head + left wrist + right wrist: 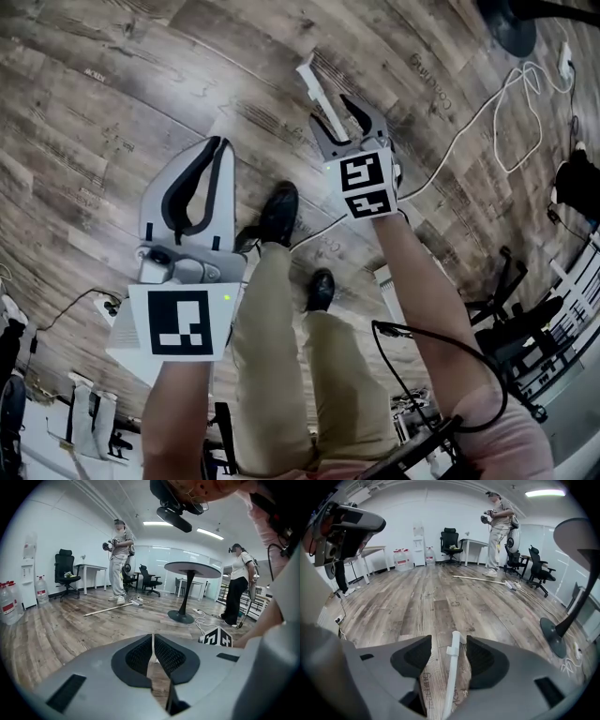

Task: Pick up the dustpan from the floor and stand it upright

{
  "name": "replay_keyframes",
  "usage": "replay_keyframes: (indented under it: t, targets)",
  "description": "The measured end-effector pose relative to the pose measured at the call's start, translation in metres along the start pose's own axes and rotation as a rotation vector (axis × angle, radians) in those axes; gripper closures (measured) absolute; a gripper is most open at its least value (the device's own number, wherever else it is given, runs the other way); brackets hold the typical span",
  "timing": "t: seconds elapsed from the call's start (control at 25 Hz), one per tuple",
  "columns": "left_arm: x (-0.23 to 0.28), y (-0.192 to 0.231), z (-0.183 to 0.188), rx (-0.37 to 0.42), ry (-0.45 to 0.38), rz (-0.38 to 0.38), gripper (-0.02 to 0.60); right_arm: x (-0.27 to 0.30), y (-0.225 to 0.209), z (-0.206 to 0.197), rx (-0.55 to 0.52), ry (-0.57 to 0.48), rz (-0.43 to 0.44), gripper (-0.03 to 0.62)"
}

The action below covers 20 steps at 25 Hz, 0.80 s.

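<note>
Dustpan handle [452,679] stands between spread jaws of right gripper [448,645]; left gripper [153,638] jaws pressed together.

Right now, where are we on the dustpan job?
Done: nothing confirmable; the pan itself is out of every view. In hand: the right gripper is open with the white dustpan handle between its jaws, gaps both sides, not clamped. The left gripper is shut, empty. Left: likely clamp the handle and stand it up; whether it already stands, I can't tell.

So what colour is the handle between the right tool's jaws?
White handle, clearest in right gripper view.
</note>
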<state>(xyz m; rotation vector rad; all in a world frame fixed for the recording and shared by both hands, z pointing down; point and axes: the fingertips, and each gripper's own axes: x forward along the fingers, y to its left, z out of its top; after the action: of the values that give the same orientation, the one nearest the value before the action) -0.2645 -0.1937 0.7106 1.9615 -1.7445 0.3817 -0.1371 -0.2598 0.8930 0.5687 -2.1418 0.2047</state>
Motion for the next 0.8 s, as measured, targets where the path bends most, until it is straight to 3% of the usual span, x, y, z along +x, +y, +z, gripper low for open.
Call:
replay_keyframes:
  t: [0.8]
  targets:
    - [0.029,0.018,-0.054,-0.01,-0.007,0.017,0.558,0.105,-0.01,-0.068,0.005,0.105,-0.016,0.384]
